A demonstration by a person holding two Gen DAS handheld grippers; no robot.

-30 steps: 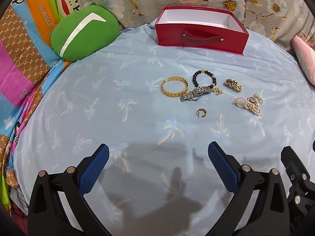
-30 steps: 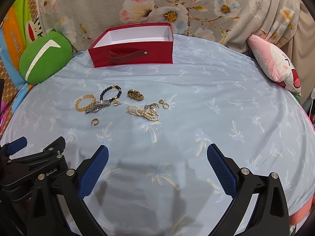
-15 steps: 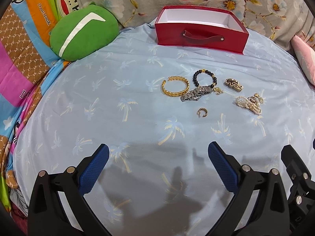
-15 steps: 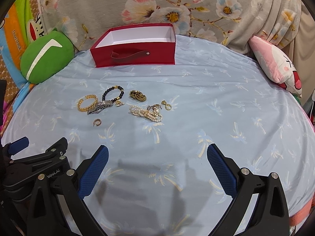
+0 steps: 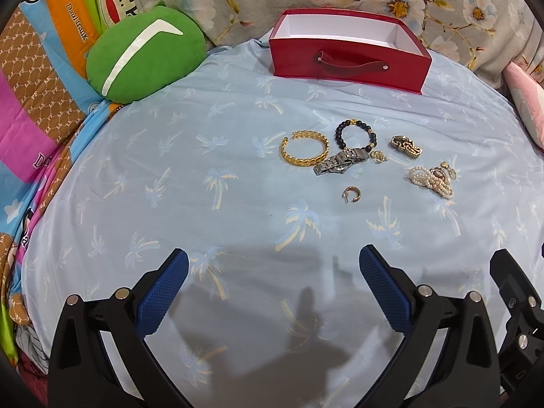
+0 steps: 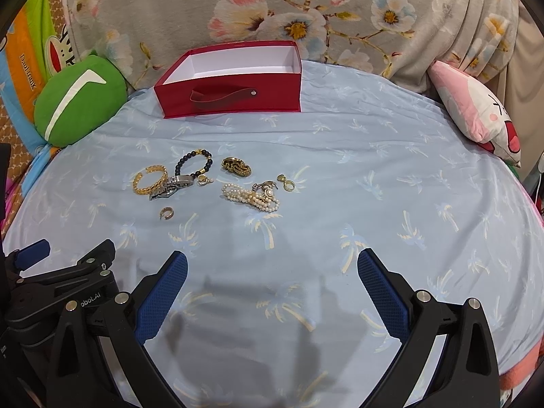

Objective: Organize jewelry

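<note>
Right gripper (image 6: 272, 289) raised slightly since earlier frame; jewelry unmoved. Both sets of tongs spread, nothing held — left gripper (image 5: 273, 289) too. Approach step judged. Gold braided cuff bracelet (image 5: 305, 152) lies mid-sheet, well short of open red cardboard box (image 5: 350, 49) — pick needed next.

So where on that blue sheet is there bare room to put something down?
Bare sheet lies right of the pearl strand, toward the pink pillow, and left of the gold bangle, toward the green cushion. Another strip runs between the jewelry and the red box. The jewelry cluster itself is crowded.
</note>
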